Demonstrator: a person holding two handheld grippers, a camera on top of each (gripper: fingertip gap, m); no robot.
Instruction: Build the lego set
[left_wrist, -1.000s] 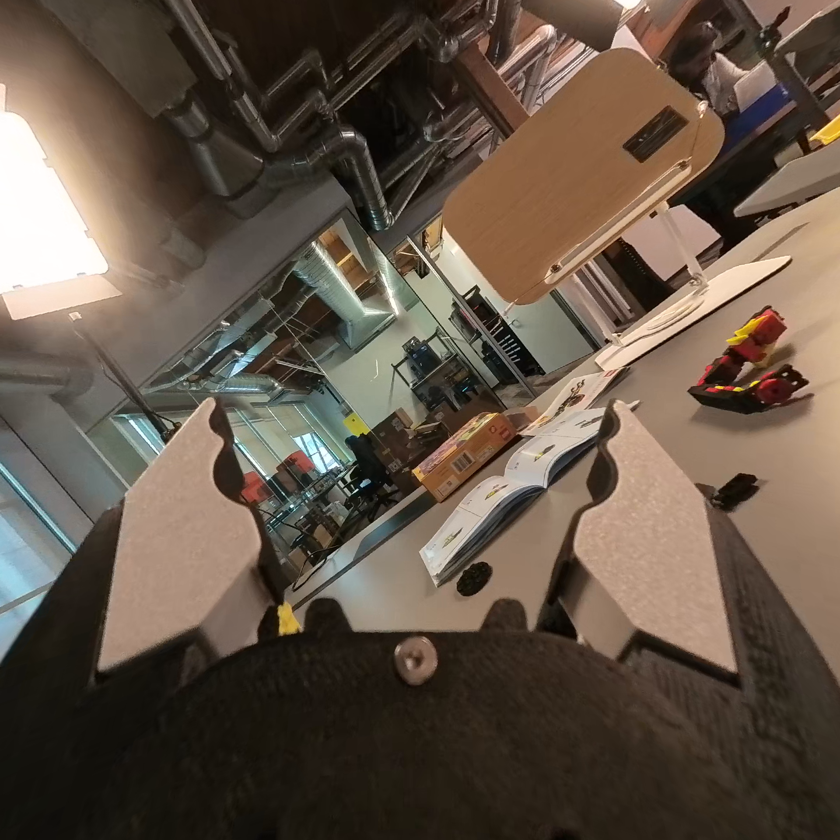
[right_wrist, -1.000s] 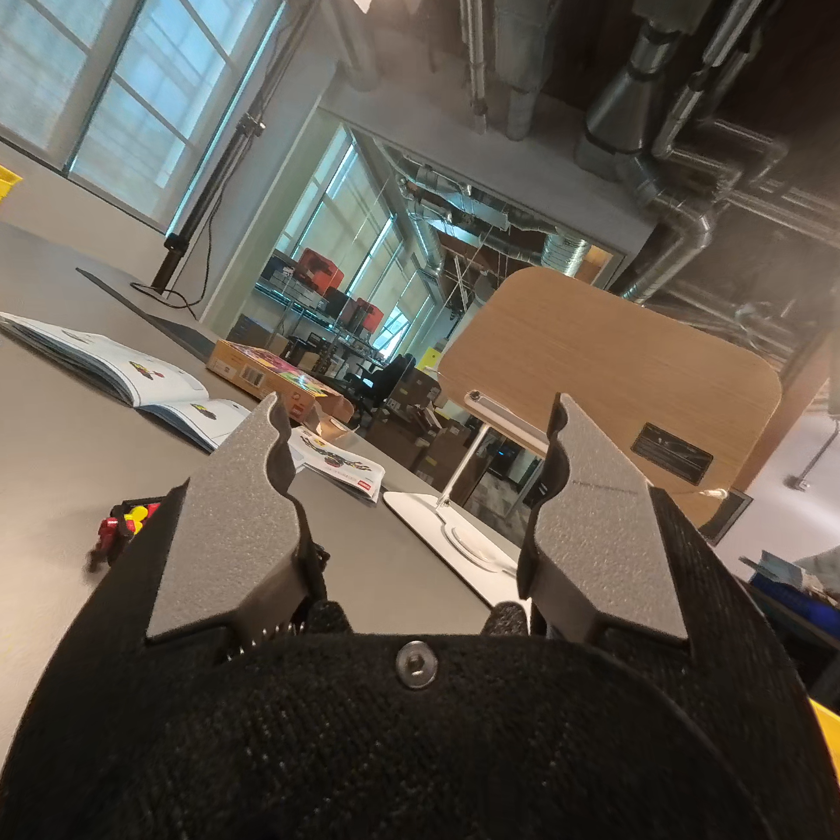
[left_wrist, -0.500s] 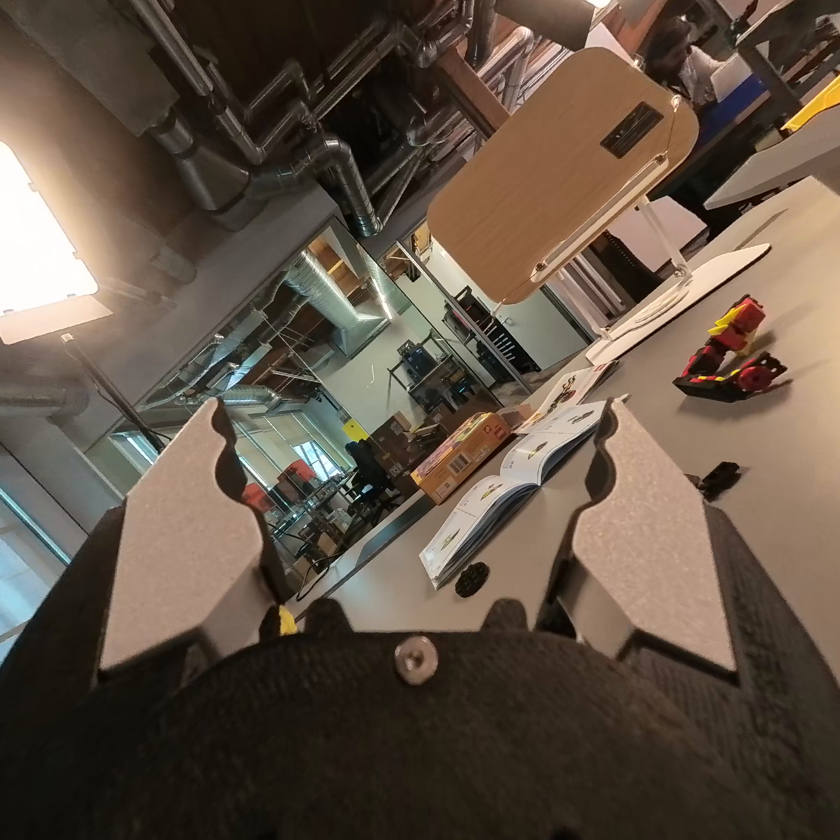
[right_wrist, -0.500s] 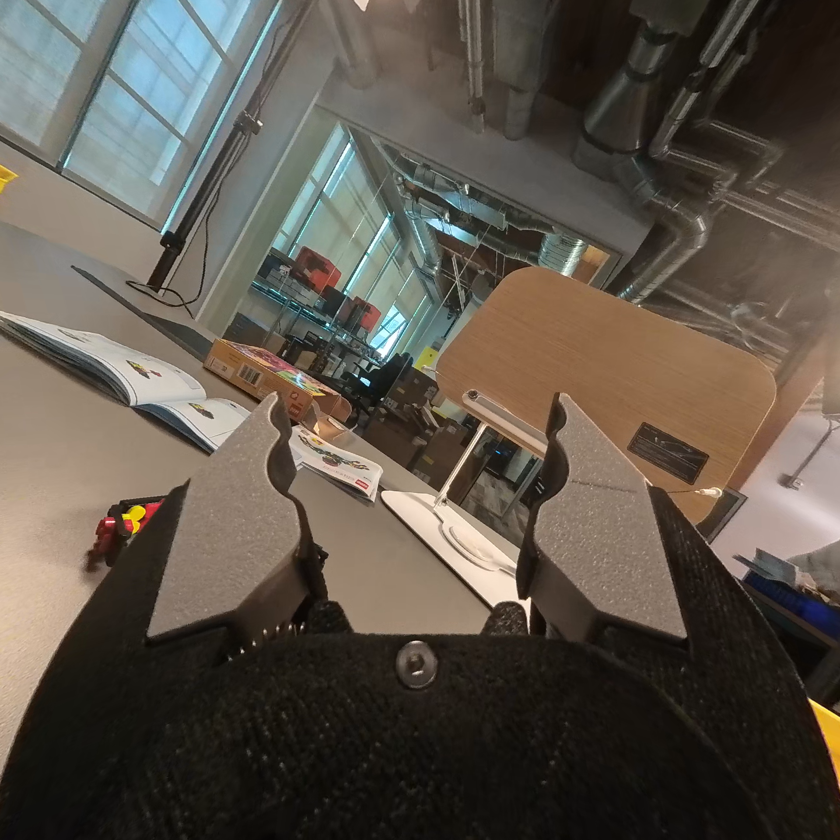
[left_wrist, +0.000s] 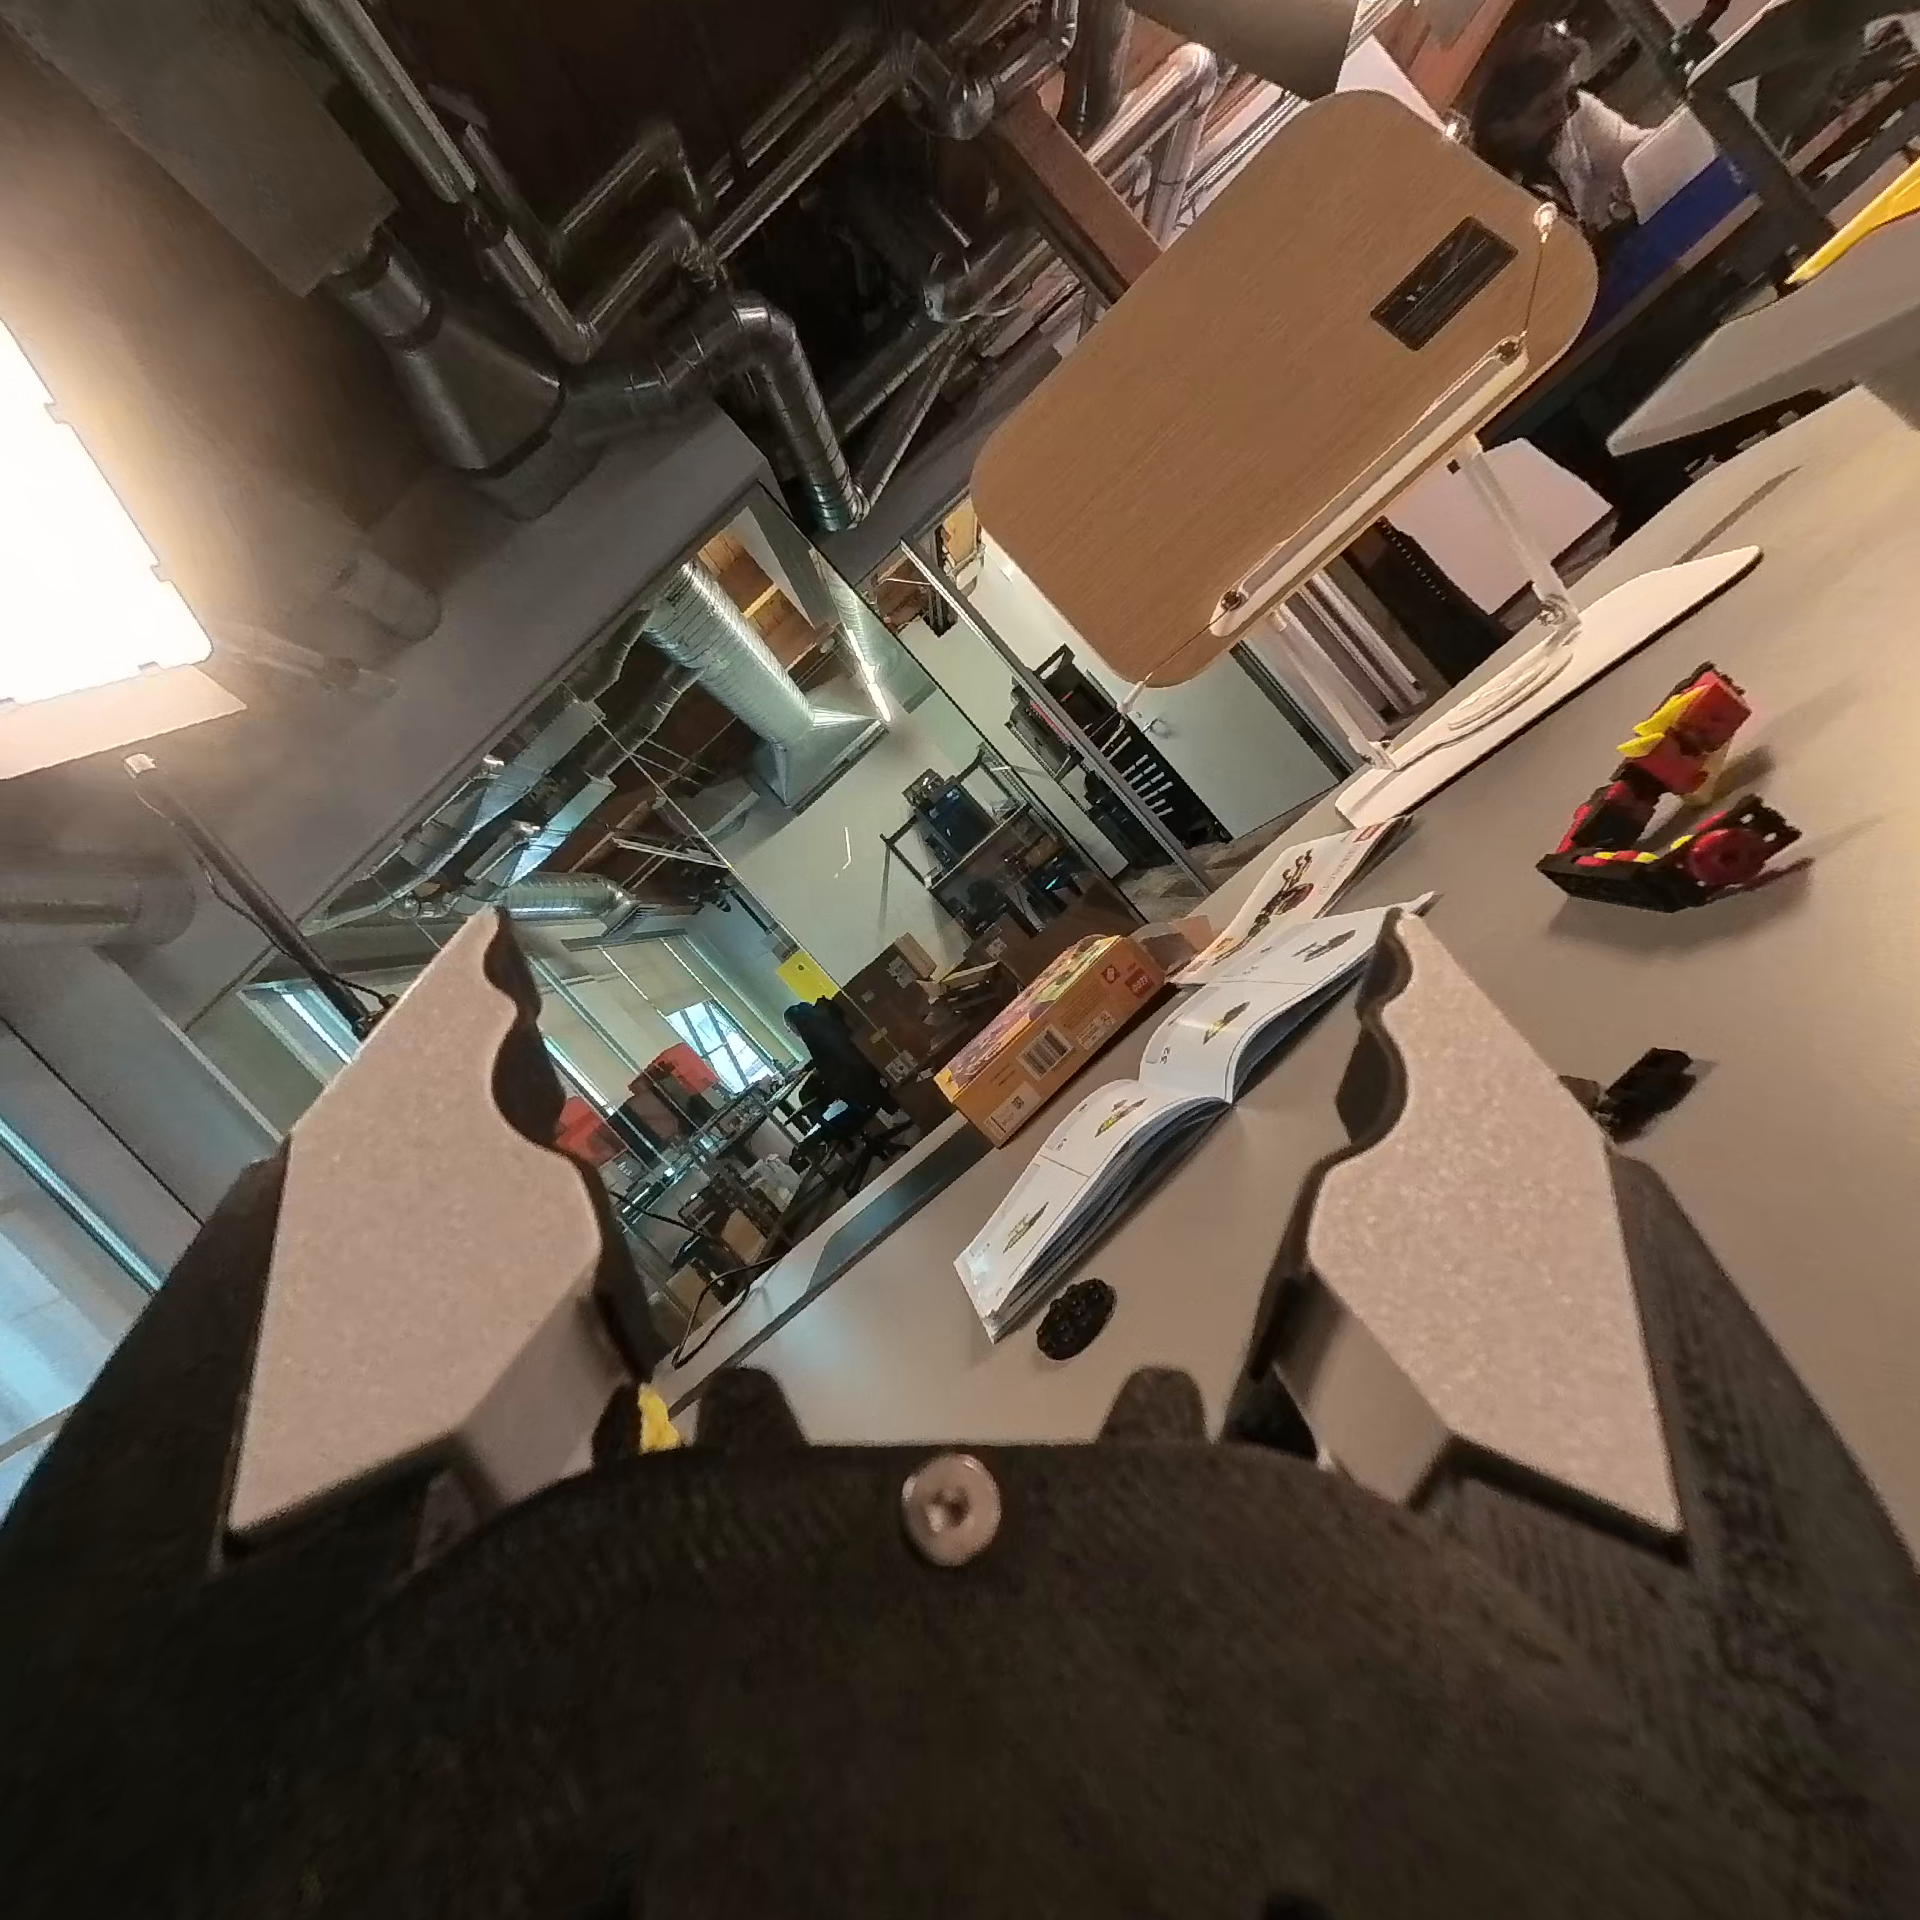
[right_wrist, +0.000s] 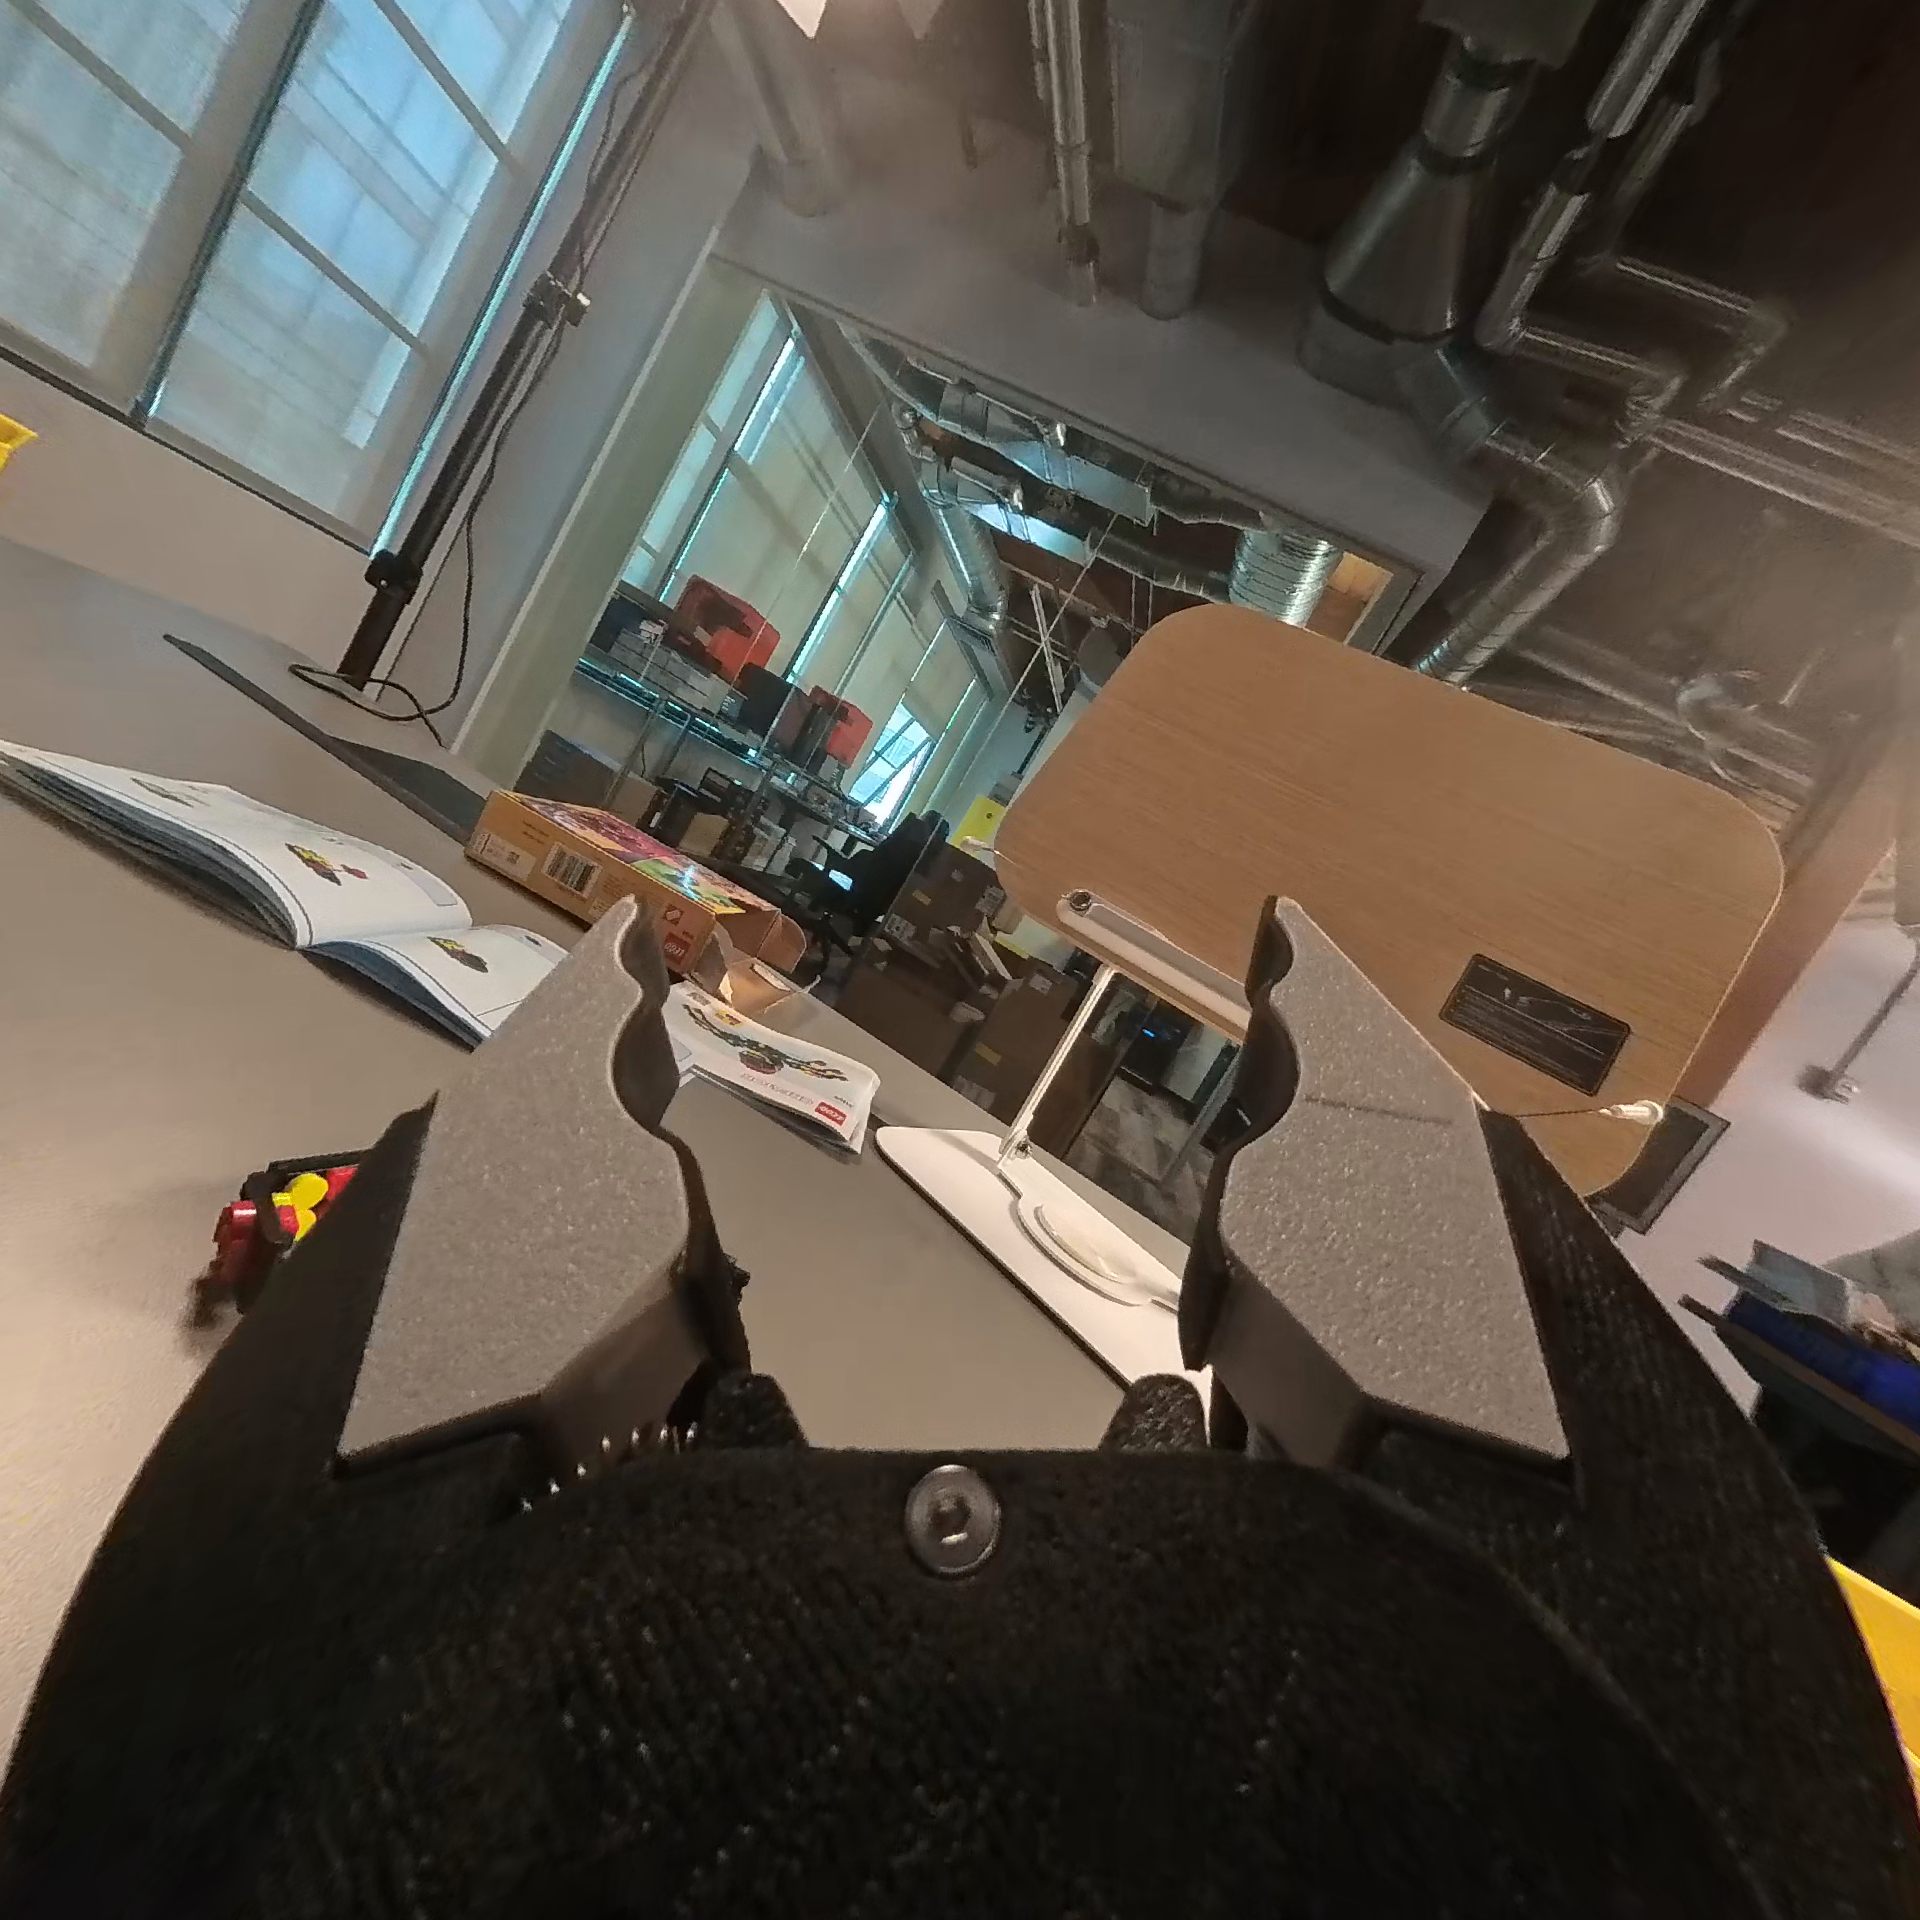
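A red, black and yellow lego model (left_wrist: 1673, 821) lies on the grey table (left_wrist: 1714, 1039) at the right of the left wrist view. Part of it shows in the right wrist view (right_wrist: 272, 1218), behind that gripper's left finger. Two small black lego pieces lie loose: a round one (left_wrist: 1072, 1328) by the open instruction booklet (left_wrist: 1174, 1101) and another (left_wrist: 1647, 1081) beside the right finger. My left gripper (left_wrist: 940, 945) is open and empty, low over the table. My right gripper (right_wrist: 951, 925) is open and empty too.
A wooden board on a white stand (left_wrist: 1278, 395) rises at the back, also in the right wrist view (right_wrist: 1392, 862). An orange lego box (right_wrist: 623, 883) and a second leaflet (right_wrist: 774, 1070) lie beyond the booklet (right_wrist: 270, 883). A light stand (right_wrist: 457, 447) is far left.
The left wrist view has shifted slightly, so the model and stand sit a little higher and further left in frame. The right view has barely moved. Both grippers stay open.
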